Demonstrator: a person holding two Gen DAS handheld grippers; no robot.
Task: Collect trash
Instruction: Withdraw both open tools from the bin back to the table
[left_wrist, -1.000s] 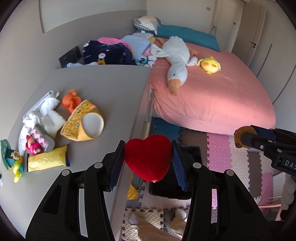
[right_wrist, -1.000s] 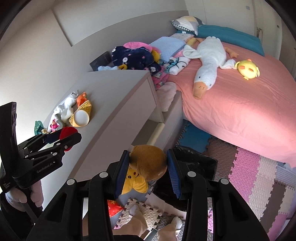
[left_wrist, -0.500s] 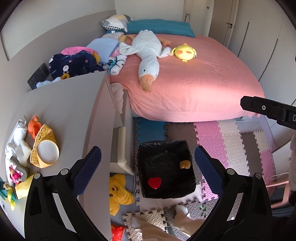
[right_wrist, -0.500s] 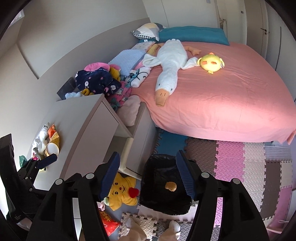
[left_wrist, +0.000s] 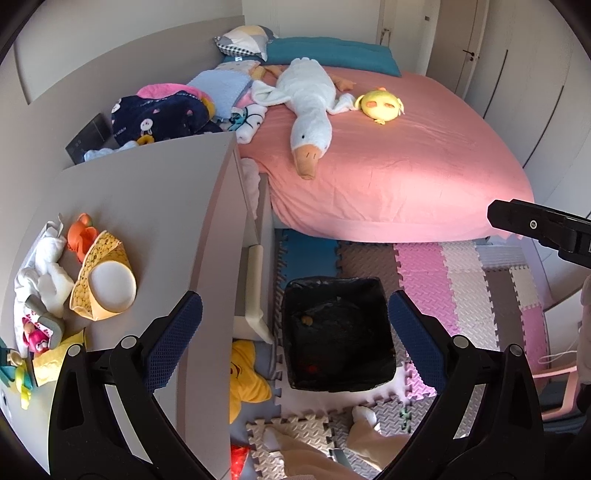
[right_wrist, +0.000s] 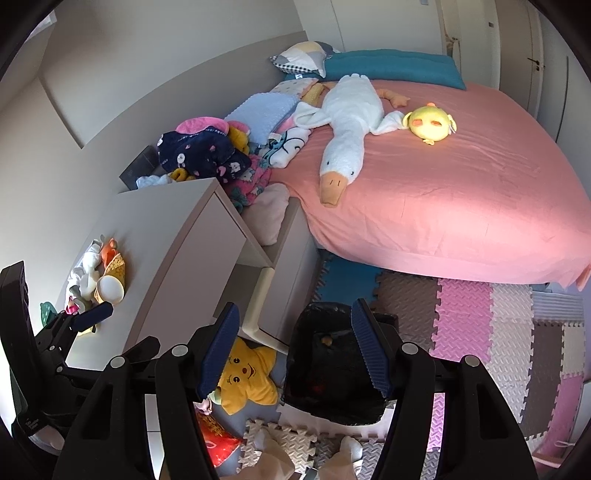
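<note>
A black bin (left_wrist: 338, 332) lined with a black bag stands on the foam floor mat between the bed and the cabinet; it also shows in the right wrist view (right_wrist: 332, 369). Inside lie a small brown piece (left_wrist: 306, 320) and a red piece (left_wrist: 314, 368). My left gripper (left_wrist: 295, 332) is open and empty, high above the bin. My right gripper (right_wrist: 295, 350) is open and empty, also above the bin. On the grey cabinet top (left_wrist: 155, 206) sit a yellow paper cone (left_wrist: 103, 277), crumpled white tissue (left_wrist: 40, 266), an orange toy (left_wrist: 79, 236) and small wrappers (left_wrist: 51, 362).
A pink bed (left_wrist: 388, 166) holds a white goose plush (left_wrist: 310, 110) and a yellow chick plush (left_wrist: 380, 107). A yellow star plush (right_wrist: 247, 373) and a red packet (right_wrist: 218, 443) lie on the floor beside the bin. Clothes pile (left_wrist: 159, 114) behind the cabinet.
Both grippers opened and rose. The red heart left my left gripper and the brown piece left my right gripper; both now lie in the black bin.
</note>
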